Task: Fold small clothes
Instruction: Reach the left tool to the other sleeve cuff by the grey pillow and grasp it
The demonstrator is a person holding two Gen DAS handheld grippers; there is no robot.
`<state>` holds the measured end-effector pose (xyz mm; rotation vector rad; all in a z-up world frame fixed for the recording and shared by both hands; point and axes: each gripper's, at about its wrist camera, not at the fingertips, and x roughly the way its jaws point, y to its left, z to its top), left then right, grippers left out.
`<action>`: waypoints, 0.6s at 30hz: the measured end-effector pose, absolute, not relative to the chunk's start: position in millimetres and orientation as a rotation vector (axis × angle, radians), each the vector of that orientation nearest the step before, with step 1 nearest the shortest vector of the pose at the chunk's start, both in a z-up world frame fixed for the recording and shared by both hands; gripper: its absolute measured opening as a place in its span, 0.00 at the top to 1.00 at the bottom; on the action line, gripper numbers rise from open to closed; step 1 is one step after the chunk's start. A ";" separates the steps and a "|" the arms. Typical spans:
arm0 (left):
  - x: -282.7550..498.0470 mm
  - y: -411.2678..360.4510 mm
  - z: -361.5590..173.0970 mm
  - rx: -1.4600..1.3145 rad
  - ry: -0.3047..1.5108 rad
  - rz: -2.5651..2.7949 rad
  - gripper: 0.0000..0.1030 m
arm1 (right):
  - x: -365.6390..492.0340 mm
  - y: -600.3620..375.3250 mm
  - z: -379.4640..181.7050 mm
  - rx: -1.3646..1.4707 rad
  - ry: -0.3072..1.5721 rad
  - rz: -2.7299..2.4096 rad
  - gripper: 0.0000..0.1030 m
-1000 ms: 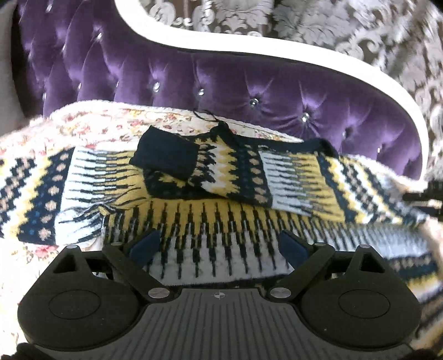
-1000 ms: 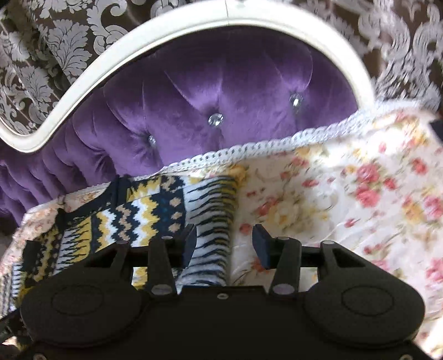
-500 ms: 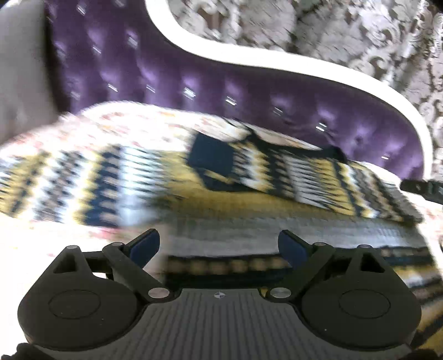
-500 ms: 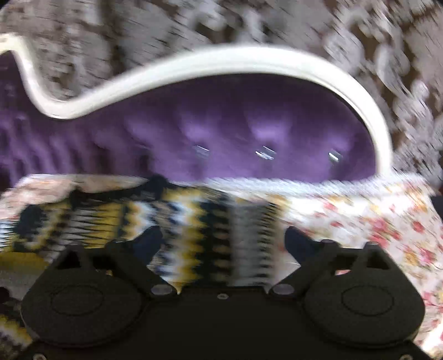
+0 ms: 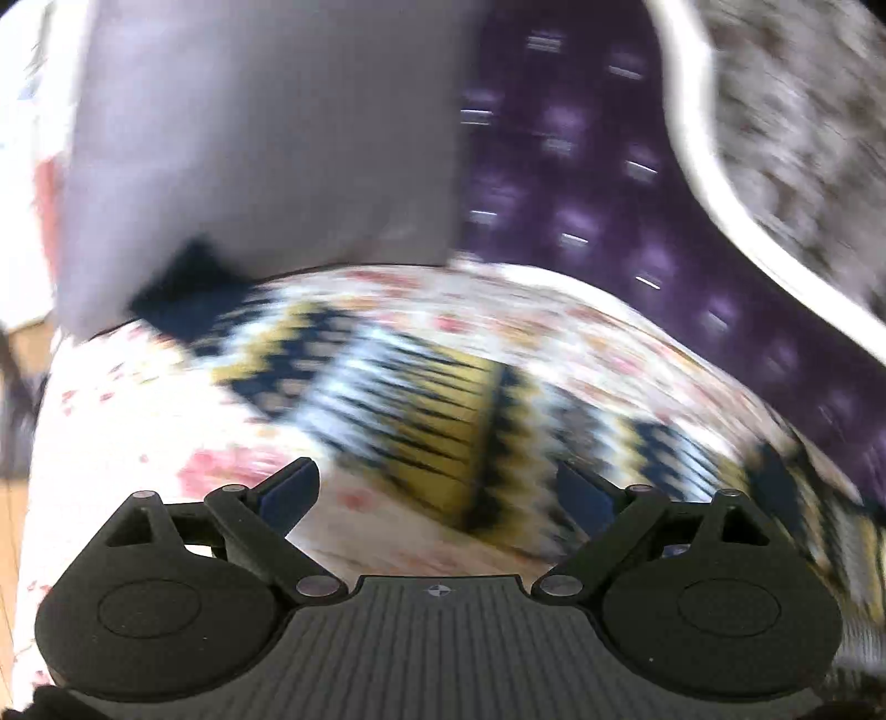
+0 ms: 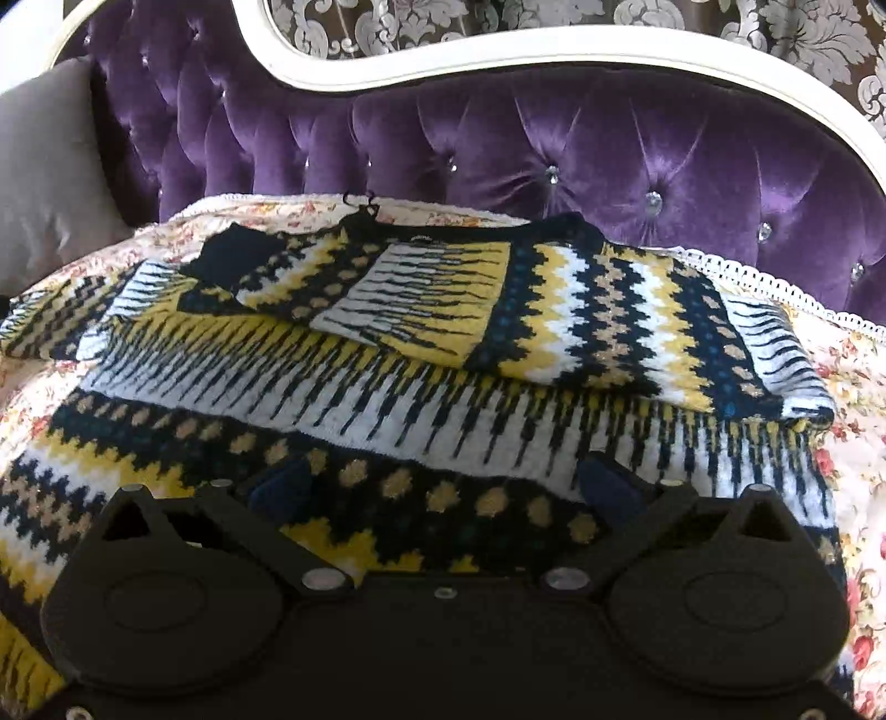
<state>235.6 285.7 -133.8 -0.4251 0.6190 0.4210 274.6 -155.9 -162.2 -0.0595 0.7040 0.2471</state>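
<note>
A navy, yellow and white patterned knit sweater (image 6: 443, 354) lies flat on the floral bedspread (image 6: 853, 476). Its right sleeve (image 6: 581, 315) is folded across the chest. My right gripper (image 6: 443, 487) is open and empty, low over the sweater's lower body. In the blurred left wrist view the sweater's left sleeve (image 5: 421, 399) stretches out towards its dark cuff (image 5: 188, 288). My left gripper (image 5: 437, 490) is open and empty, just above the bedspread (image 5: 166, 421) beside that sleeve.
A purple tufted headboard (image 6: 609, 144) with a white frame stands behind the bed. A grey pillow (image 6: 50, 183) leans at the left and also shows in the left wrist view (image 5: 266, 144). Patterned wallpaper (image 6: 554, 22) is behind.
My right gripper opened wide and swung left from the sweater's right edge to over its body. My left gripper swung left to the spread left sleeve and stayed open.
</note>
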 end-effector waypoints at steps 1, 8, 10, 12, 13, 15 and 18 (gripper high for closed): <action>235.6 299.8 -137.5 -0.461 0.619 0.451 0.09 | 273.5 -154.7 -163.5 -0.061 0.702 0.245 0.00; 251.6 356.3 -148.9 -0.506 0.572 0.525 0.09 | 270.9 -150.1 -167.1 -0.068 0.686 0.238 0.00; 261.5 363.9 -149.1 -0.520 0.558 0.505 0.09 | 271.0 -150.0 -167.6 -0.067 0.684 0.238 0.00; 269.5 368.3 -149.0 -0.534 0.549 0.501 0.09 | 271.1 -150.2 -167.8 -0.065 0.682 0.238 0.00; 269.4 368.2 -149.0 -0.547 0.540 0.506 0.18 | 270.9 -150.4 -167.8 -0.064 0.681 0.239 0.00; 271.7 371.4 -147.6 -0.582 0.533 0.544 0.72 | 270.6 -150.7 -168.0 -0.063 0.679 0.239 0.00; 275.5 375.7 -142.8 -0.664 0.558 0.562 0.91 | 269.8 -151.6 -168.5 -0.057 0.673 0.240 0.00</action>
